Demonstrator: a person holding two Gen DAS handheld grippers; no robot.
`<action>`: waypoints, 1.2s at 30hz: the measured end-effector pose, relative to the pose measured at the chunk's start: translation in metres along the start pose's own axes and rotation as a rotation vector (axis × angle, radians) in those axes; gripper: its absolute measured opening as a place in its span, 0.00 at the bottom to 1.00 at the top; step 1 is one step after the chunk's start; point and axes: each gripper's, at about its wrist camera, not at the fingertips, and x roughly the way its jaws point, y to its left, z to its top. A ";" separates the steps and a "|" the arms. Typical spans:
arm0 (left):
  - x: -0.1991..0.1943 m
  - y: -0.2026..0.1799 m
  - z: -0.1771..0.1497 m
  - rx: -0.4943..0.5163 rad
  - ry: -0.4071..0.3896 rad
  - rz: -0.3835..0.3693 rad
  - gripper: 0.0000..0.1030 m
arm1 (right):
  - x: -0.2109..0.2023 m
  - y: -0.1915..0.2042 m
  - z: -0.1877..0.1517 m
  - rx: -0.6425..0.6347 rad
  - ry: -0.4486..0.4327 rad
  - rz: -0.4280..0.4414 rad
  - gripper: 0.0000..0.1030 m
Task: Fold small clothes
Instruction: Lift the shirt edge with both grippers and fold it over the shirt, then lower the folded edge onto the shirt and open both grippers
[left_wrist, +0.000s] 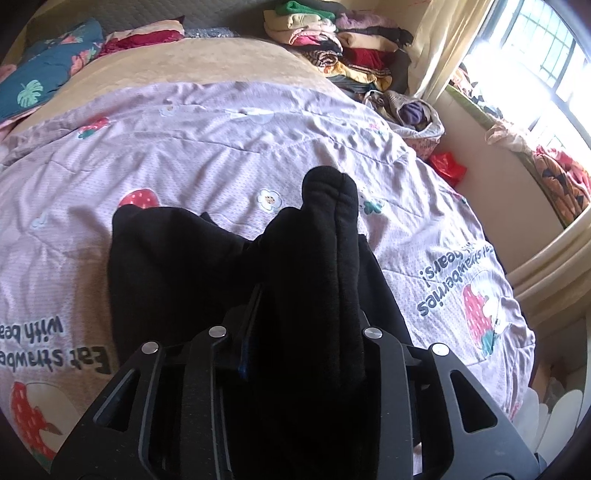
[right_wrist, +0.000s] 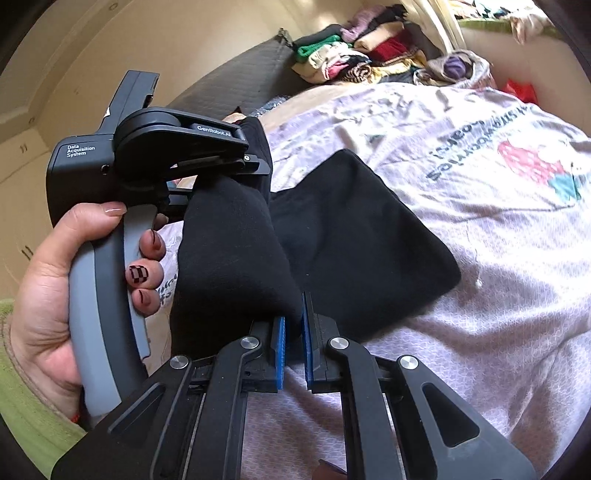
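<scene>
Black garment (right_wrist: 332, 229) partly lying on strawberry-print quilt (right_wrist: 480, 295) of bed, partly lifted. Left hand-held gripper (right_wrist: 258, 162) clamped on a thick bunched fold. Right hand-held gripper (right_wrist: 293, 332) clamped on garment edge between blue pads (right_wrist: 280, 339).

Black garment (right_wrist: 351, 221) on lilac strawberry-print quilt (left_wrist: 221, 155); blue-padded black claw (right_wrist: 293, 328).
</scene>
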 end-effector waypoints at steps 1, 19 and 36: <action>0.003 -0.002 0.001 0.000 0.005 0.001 0.25 | 0.000 -0.002 0.000 0.010 0.002 0.003 0.07; 0.004 -0.024 -0.001 -0.005 -0.028 -0.109 0.69 | -0.015 -0.052 -0.008 0.245 0.069 0.062 0.11; -0.036 0.074 -0.063 -0.060 -0.090 0.049 0.70 | 0.016 -0.028 0.117 0.029 0.158 -0.018 0.50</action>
